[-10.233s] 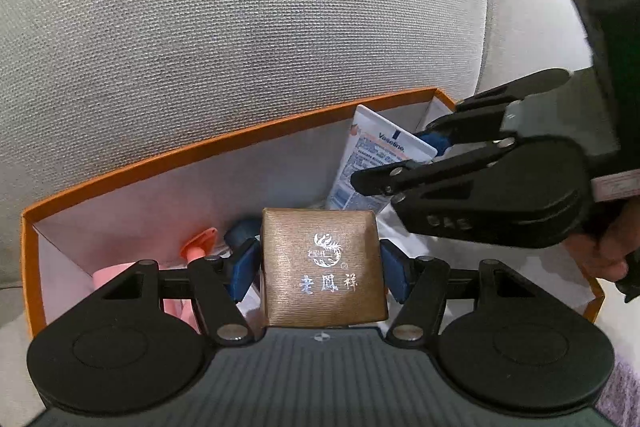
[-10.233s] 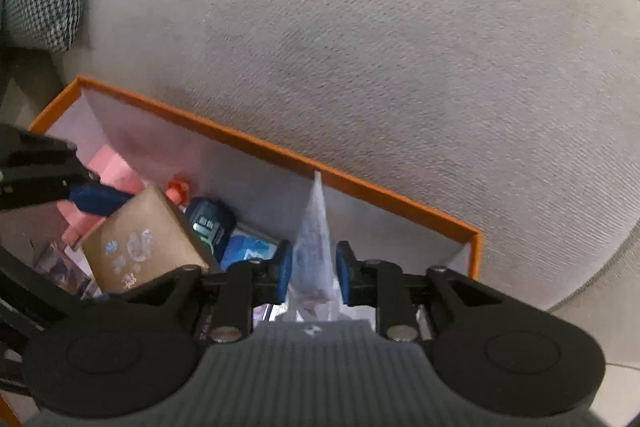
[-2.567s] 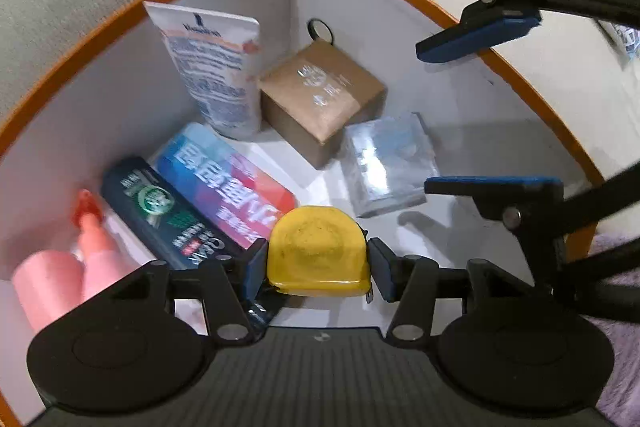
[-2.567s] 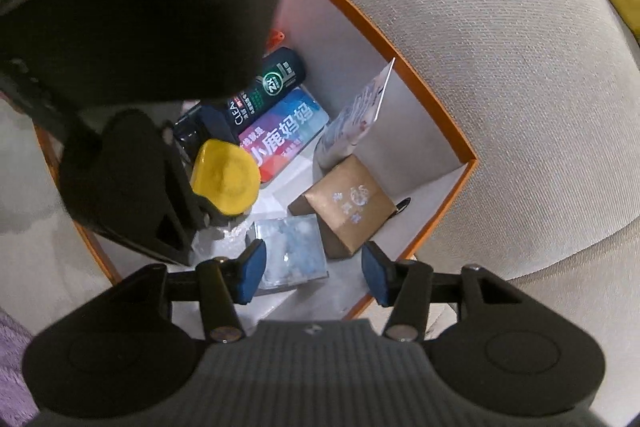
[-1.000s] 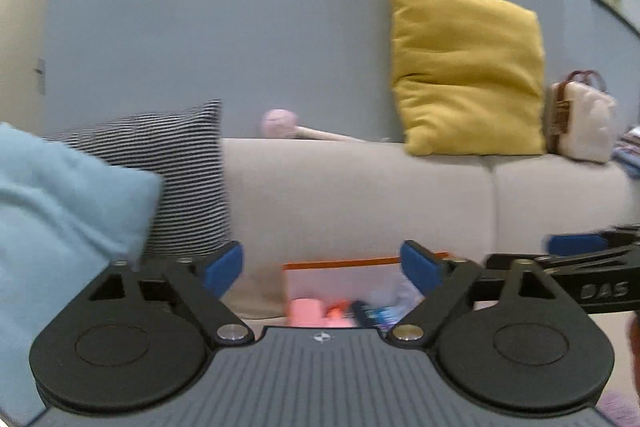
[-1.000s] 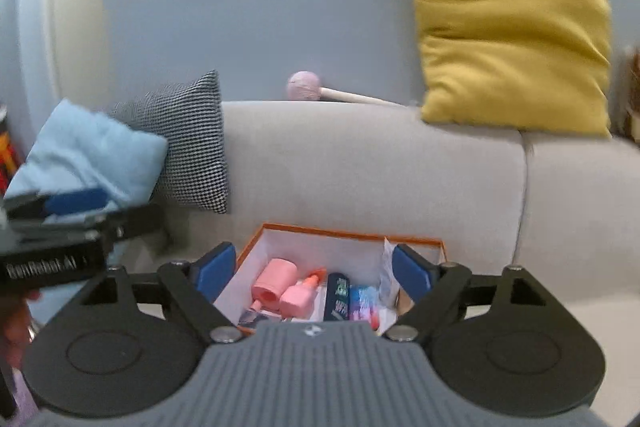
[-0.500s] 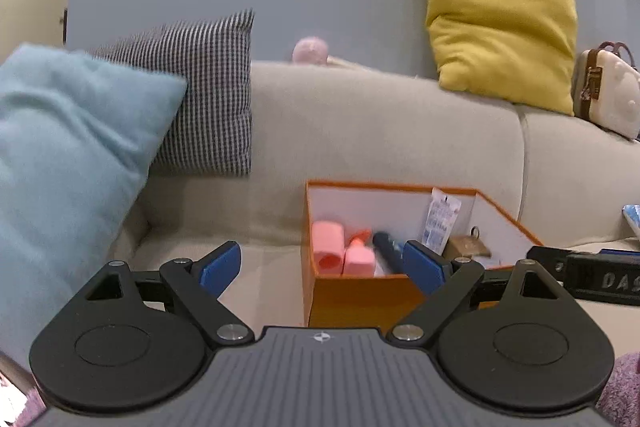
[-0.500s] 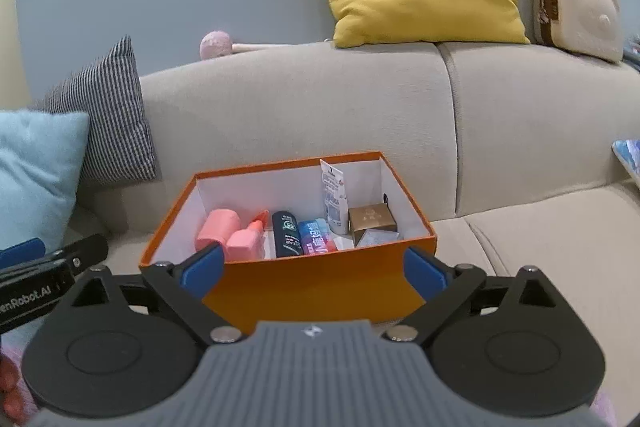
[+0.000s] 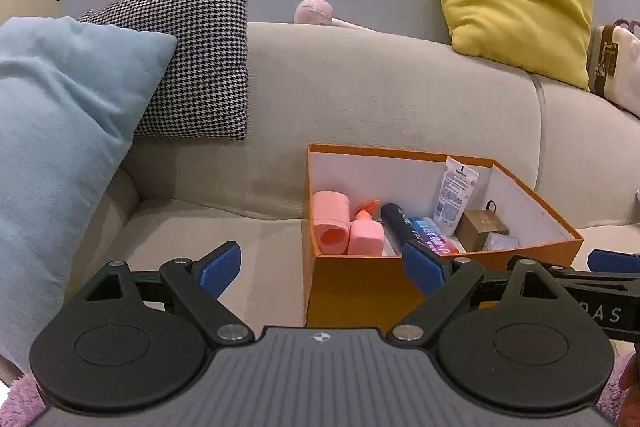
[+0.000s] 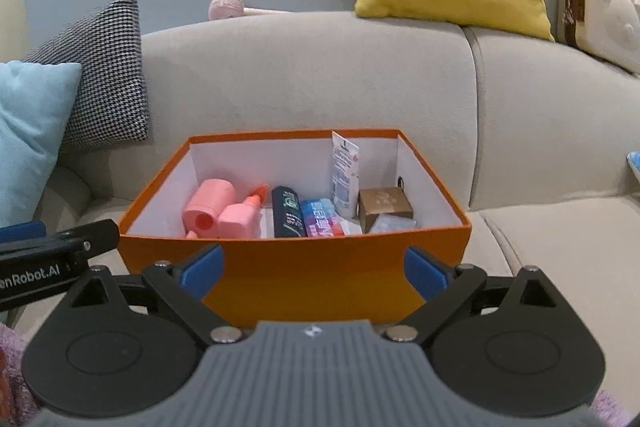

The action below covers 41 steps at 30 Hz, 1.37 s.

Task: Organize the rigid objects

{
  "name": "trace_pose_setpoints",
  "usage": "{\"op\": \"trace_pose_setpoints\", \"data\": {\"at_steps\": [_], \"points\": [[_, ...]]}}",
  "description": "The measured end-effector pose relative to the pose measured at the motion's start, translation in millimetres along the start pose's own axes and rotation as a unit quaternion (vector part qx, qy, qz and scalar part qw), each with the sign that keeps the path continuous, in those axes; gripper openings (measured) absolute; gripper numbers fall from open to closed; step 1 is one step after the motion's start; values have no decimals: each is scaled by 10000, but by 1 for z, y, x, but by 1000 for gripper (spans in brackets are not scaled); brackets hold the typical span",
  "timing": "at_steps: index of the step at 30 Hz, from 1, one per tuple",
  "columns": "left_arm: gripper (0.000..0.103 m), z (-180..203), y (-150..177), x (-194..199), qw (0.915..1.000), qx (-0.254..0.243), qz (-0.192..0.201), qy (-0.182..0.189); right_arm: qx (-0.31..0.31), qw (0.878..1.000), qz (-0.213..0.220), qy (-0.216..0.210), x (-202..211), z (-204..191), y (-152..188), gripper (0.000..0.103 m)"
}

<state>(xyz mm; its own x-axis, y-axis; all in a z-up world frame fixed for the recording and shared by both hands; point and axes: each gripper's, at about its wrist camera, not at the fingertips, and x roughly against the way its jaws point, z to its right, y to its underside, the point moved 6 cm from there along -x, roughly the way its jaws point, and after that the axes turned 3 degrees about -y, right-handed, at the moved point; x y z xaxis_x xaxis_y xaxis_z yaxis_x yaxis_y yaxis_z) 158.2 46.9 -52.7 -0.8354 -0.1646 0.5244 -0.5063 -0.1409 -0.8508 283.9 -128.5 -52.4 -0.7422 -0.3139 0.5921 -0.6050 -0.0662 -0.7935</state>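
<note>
- Blue-padded left gripper (image 9: 322, 267): jaws spread wide, nothing between them.
- Right gripper (image 10: 312, 269): its 2 jaws have just been opening, now wide, empty.
- Orange box (image 10: 296, 267) sits on the sofa (image 10: 304, 75), items inside.

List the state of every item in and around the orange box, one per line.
orange box: open, lidless, on sofa seat
pink cylinder: lying on its side
pink pump bottle: lying down
dark bottle: lying flat
white tube: leaning on back wall
gold box: closed
left hand-held gripper: open, empty
right hand-held gripper: open, empty
</note>
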Motion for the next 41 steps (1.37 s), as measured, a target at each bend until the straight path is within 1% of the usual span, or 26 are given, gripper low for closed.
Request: {"op": "trace_pose_setpoints", "data": {"at_steps": [4, 9, 18, 21, 24, 28, 41], "points": [[103, 3, -2, 1, 10000, 10, 2, -24, -69, 10000, -20, -28, 1, 6, 1, 97], [103, 7, -2, 4, 9999, -120, 6, -57, -30, 9999, 110, -85, 8, 7, 0, 97], [103, 11, -3, 7, 9998, -179, -38, 14, -83, 9998, 63, -178, 14, 7, 7, 97], [103, 10, 0, 5, 9997, -166, -165, 1, -106, 9998, 21, -151, 12, 5, 7, 97], [103, 10, 3, 5, 9996, -205, -212, -18, -178, 9997, 42, -187, 14, 5, 6, 97], [103, 10, 3, 5, 9996, -191, -223, 2, -95, 9998, 37, -151, 15, 4, 7, 97], [103, 8, 4, 3, 9994, -223, -244, -76, -213, 9997, -8, -119, 13, 10, 7, 97]]}}
